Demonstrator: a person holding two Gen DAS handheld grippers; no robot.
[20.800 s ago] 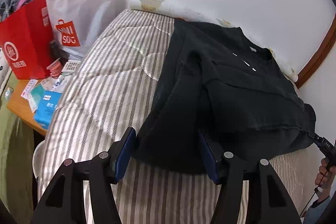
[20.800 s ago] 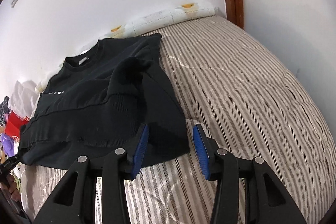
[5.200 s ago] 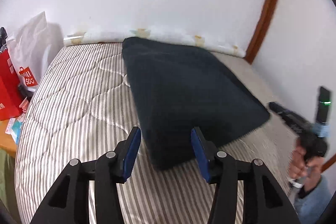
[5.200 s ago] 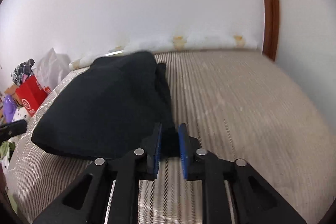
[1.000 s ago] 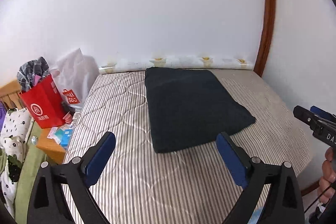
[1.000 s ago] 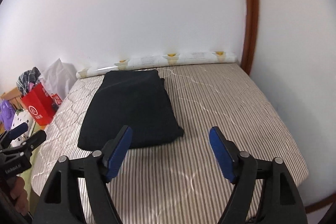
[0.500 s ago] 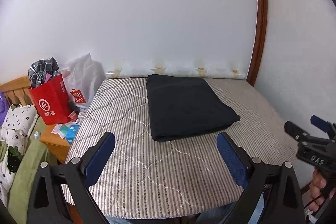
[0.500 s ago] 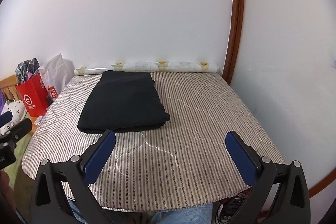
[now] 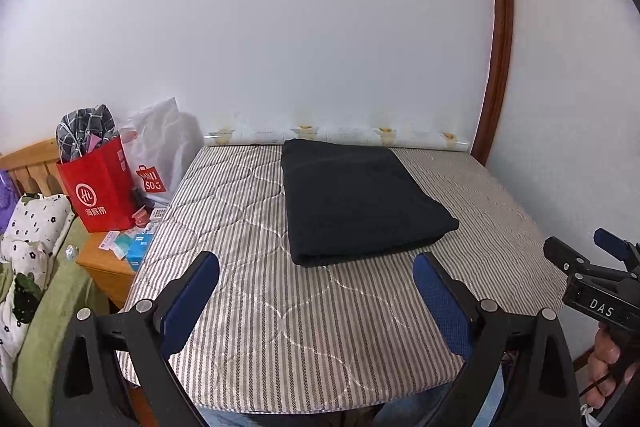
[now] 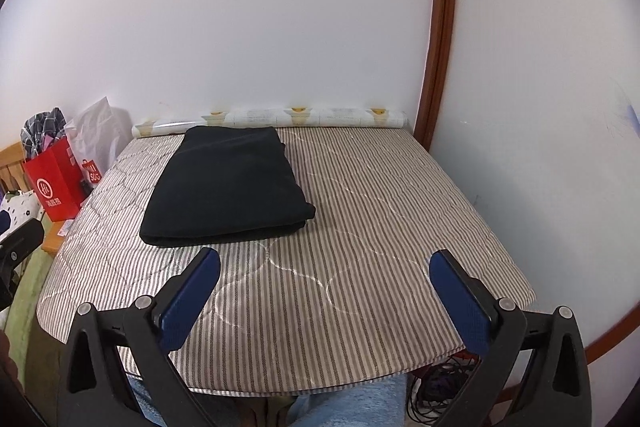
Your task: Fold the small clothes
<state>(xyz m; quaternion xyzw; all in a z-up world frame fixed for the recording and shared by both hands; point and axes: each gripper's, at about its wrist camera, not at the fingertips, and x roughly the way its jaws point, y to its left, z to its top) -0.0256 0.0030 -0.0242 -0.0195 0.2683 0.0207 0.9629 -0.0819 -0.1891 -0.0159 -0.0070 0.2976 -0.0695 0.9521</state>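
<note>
A black garment [image 9: 356, 199] [image 10: 228, 183] lies folded into a flat rectangle on the striped quilted mattress [image 9: 280, 331] [image 10: 360, 227], toward the far wall. My left gripper [image 9: 316, 267] hovers over the near edge of the mattress, jaws wide open and empty, well short of the garment. My right gripper [image 10: 324, 267] also stands wide open with nothing between its blue pads [image 10: 460, 303], pulled back over the near edge. The right gripper's tips [image 9: 580, 259] show at the right of the left wrist view, held by a hand [image 9: 608, 359].
A red paper bag [image 9: 100, 187] and a white plastic bag [image 9: 160, 155] stand on a wooden side table [image 9: 104, 263] left of the mattress. A rolled patterned sheet [image 10: 280, 117] lies along the wall. A brown wooden frame [image 10: 440, 27] runs up the right corner. Cables [image 10: 436, 387] lie on the floor.
Both grippers have drawn back from the folded garment to the near edge of the mattress during the last second. The right jaws widened early on. Since half a second ago nothing has shifted.
</note>
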